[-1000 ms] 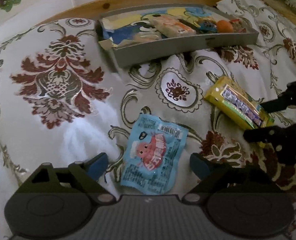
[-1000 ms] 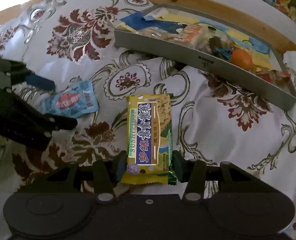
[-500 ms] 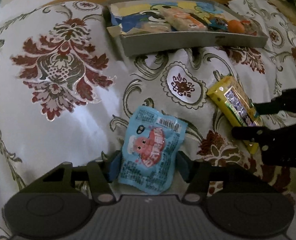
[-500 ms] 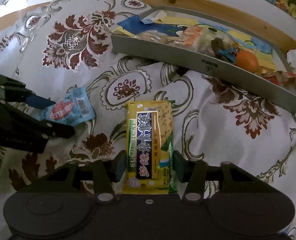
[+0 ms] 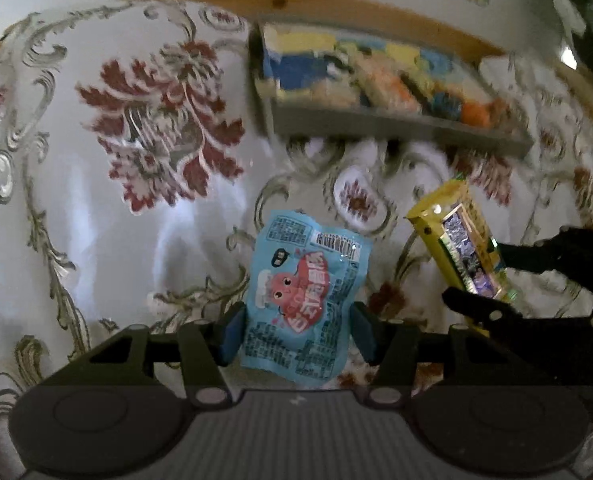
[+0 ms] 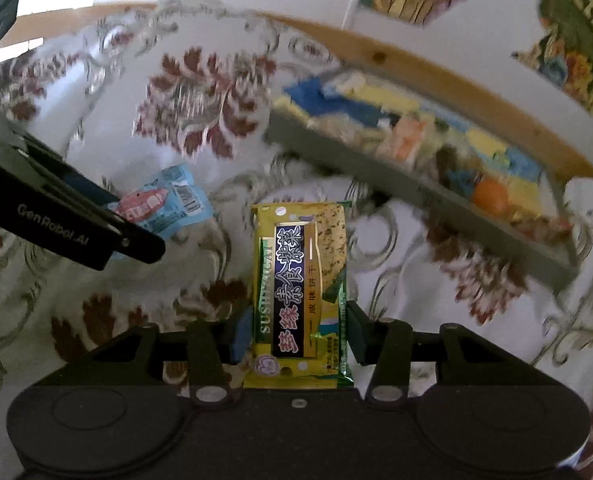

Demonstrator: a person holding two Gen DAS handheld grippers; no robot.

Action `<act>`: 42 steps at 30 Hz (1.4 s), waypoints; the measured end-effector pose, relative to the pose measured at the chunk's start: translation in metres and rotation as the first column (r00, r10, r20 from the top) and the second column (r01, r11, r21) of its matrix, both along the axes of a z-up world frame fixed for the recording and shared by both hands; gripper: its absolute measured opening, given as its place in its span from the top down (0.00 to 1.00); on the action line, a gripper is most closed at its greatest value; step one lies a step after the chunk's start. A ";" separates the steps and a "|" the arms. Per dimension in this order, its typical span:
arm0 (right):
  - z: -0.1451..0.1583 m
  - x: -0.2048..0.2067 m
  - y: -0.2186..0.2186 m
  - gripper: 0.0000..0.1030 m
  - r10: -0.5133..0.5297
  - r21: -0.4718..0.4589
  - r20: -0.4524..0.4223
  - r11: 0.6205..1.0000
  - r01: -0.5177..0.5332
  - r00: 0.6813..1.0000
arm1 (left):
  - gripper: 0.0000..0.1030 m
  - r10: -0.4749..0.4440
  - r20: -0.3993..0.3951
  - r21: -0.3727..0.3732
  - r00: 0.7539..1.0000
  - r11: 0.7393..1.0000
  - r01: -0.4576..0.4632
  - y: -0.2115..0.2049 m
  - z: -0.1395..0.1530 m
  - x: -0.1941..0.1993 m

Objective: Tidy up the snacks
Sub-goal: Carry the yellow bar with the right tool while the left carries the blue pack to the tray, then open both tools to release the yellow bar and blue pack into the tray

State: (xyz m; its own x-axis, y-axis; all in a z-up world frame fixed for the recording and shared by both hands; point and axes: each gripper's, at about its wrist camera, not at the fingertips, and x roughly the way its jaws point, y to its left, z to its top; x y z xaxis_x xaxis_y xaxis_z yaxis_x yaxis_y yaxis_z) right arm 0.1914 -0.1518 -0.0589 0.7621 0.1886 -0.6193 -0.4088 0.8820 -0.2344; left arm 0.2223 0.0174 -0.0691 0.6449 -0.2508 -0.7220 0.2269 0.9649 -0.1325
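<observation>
We have the left gripper clamped on the blue packet and the right gripper clamped on the yellow biscuit pack, both just short of the grey tray – either slick wrapper could slide out, pinched only at its edges. The tray – blurred – already holds several wrapped snacks and something round and orange

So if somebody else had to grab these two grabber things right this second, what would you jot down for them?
Left gripper: shut on the blue snack packet, which looks lifted off the floral cloth.
Right gripper: shut on the yellow biscuit pack.
Grey tray sits ahead, near the table's far edge, already holding several snacks and an orange fruit.
Done: both loose snacks gripped.
Left: carry each to the tray and release inside.
</observation>
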 end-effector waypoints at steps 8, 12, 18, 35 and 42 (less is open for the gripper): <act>0.033 0.024 -0.020 0.52 -0.059 0.074 0.169 0.996 0.047 0.984 | 0.42 0.046 0.106 -0.042 0.993 0.998 -0.042 -0.016 0.043 0.031; 0.046 0.055 -0.030 0.52 -0.102 0.106 0.249 0.991 0.077 0.963 | 0.42 0.058 0.150 -0.059 0.987 0.997 -0.049 -0.032 0.063 0.067; 0.068 0.110 -0.048 0.52 -0.197 0.211 0.322 0.968 0.133 0.926 | 0.42 0.084 0.198 -0.060 0.977 0.995 -0.074 -0.060 0.084 0.125; 0.040 0.177 -0.074 0.51 -0.298 0.311 0.203 0.923 0.227 0.933 | 0.40 0.096 0.078 -0.009 0.992 0.995 -0.095 -0.092 0.058 0.202; 0.035 0.177 -0.075 0.47 -0.310 0.314 0.190 0.918 0.241 0.932 | 0.37 0.133 0.018 -0.056 0.991 0.990 -0.132 -0.084 0.053 0.210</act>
State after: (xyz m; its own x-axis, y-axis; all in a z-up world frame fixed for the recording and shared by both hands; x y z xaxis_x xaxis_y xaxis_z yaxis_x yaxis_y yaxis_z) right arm 0.3688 -0.2268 -0.0243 0.9240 0.0899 -0.3717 -0.1043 0.9944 -0.0187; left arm 0.4321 -0.0668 -0.0164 0.6905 -0.2005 -0.6949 0.1007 0.9781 -0.1821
